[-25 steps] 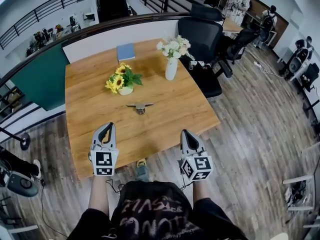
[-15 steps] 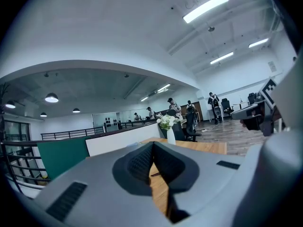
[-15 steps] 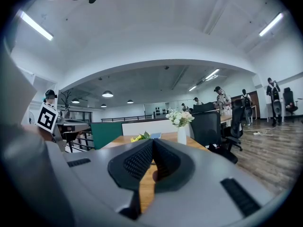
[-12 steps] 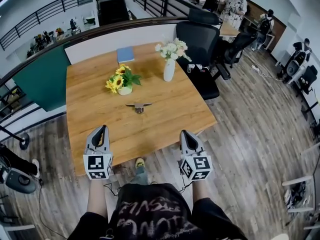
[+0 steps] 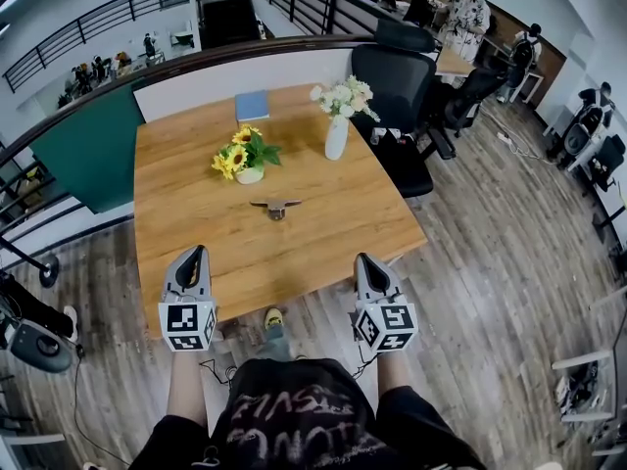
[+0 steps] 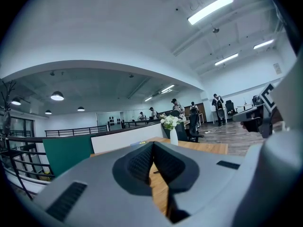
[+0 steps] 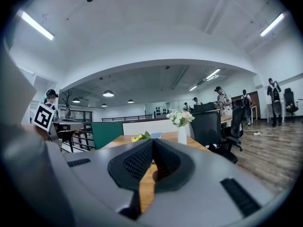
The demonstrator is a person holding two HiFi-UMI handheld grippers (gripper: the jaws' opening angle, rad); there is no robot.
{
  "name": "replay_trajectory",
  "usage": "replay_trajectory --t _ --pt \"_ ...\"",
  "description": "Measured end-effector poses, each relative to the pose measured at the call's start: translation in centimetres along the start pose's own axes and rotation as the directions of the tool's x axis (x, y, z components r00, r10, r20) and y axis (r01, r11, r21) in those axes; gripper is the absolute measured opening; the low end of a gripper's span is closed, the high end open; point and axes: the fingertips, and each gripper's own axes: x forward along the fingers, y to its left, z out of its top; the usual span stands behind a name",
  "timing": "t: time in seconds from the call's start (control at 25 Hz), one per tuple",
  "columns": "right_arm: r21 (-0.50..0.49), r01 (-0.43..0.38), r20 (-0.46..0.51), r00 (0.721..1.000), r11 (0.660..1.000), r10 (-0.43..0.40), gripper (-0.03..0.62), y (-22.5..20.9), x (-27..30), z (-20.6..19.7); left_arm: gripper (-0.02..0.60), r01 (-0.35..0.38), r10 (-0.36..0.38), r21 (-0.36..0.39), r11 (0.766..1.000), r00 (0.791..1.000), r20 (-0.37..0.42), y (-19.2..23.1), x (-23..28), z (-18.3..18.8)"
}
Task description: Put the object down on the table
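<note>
The head view alone plainly shows the small grey object (image 5: 274,208). It lies flat on the wooden table (image 5: 323,225), out ahead of both claws and about midway between them, well apart from each. That view also shows the person's two arms reaching to the table's near edge, one claw over each end of it.

The two gripper views look low and level across the tabletop. They show the ceiling light strips (image 6: 210,8) and the long railing (image 6: 71,131) across the room. In each of them the claw's own grey body covers the near tabletop, and I cannot pick out the object with any certainty.

A pot of sunflowers (image 5: 245,157) stands ahead of the left claw (image 5: 192,254) and a little to its right, beyond the object. A white vase of pale flowers (image 5: 336,125) stands farther off, ahead of the right claw (image 5: 365,260). A blue book (image 5: 252,106) lies beyond both, near the far edge. A black office chair (image 5: 397,71) sits past the vase, and people (image 5: 468,13) stand well behind it. Between the claws and the object there is only bare wood.

The left claw's ribbed pads (image 6: 142,162) are pressed together and hold nothing. The right claw's pads (image 7: 139,160) are likewise closed on themselves, and it is empty. Neither claw touches the object.
</note>
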Motion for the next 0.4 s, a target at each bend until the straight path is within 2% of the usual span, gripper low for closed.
replay_trajectory --t 0.4 --pt "-0.013 0.014 -0.020 1.000 1.000 -0.014 0.004 -0.34 -0.21 0.26 0.012 0.018 -0.018 0.031 0.999 1.000 0.008 -0.44 0.59 0.86"
